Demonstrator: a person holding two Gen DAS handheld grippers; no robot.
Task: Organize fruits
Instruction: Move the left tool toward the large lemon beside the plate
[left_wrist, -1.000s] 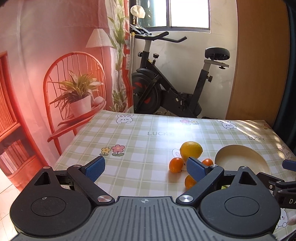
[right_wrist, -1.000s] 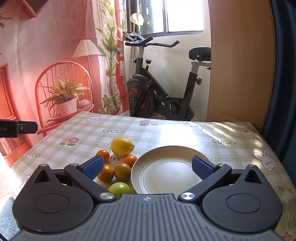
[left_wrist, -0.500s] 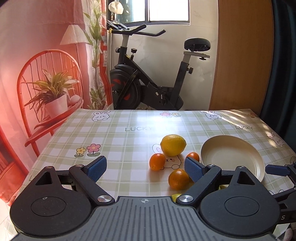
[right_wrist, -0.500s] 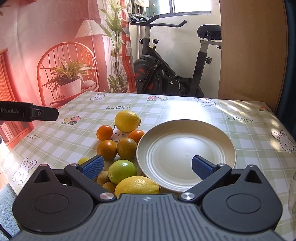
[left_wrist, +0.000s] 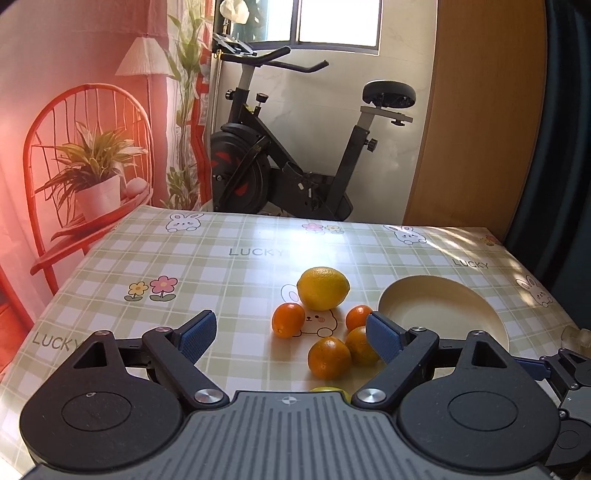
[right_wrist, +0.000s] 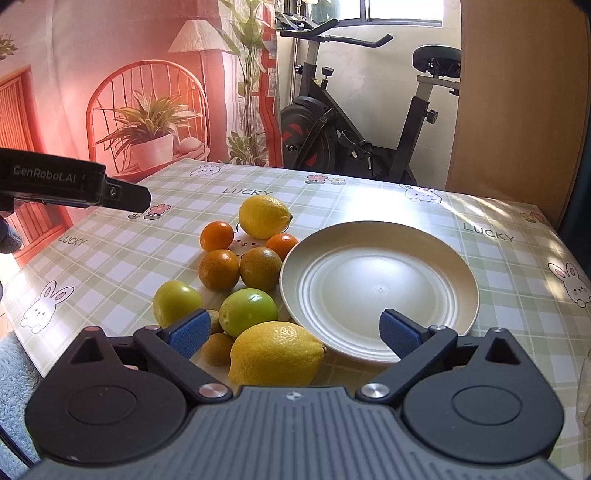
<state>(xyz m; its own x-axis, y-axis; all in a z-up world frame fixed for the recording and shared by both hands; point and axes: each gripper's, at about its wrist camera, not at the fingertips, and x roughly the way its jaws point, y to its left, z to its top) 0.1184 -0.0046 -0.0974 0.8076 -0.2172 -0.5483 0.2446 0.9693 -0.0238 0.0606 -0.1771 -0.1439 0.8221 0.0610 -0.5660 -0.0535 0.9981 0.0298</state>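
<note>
The counter (right_wrist: 369, 199), covered in a green-and-white checked plastic cloth printed with rabbits, flowers and the word LUCKY, carries everything. Toward its right side lies a round cream plate (right_wrist: 380, 284) with nothing on it. Just left of the plate the fruit is clustered on the cloth: a large yellow lemon (right_wrist: 275, 356) nearest the right camera, touching the plate's rim or nearly so, and a second yellow lemon (right_wrist: 264, 216) at the far end of the group. Between them sit two round green fruits (right_wrist: 248, 309), two dull orange-green citrus (right_wrist: 261, 267) side by side, and two small bright orange mandarins (right_wrist: 217, 235) flanking the far lemon, with a couple of small brownish fruits (right_wrist: 218, 349) tucked beside the near lemon. The right tool (right_wrist: 291, 330), black with blue pads, hangs with its jaws spread wide above the near lemon and the plate's edge, gripping nothing. The left tool (left_wrist: 290, 334) is likewise spread wide over the oranges, its jaws having just been closing a little, with nothing pressed between the pads.
</note>
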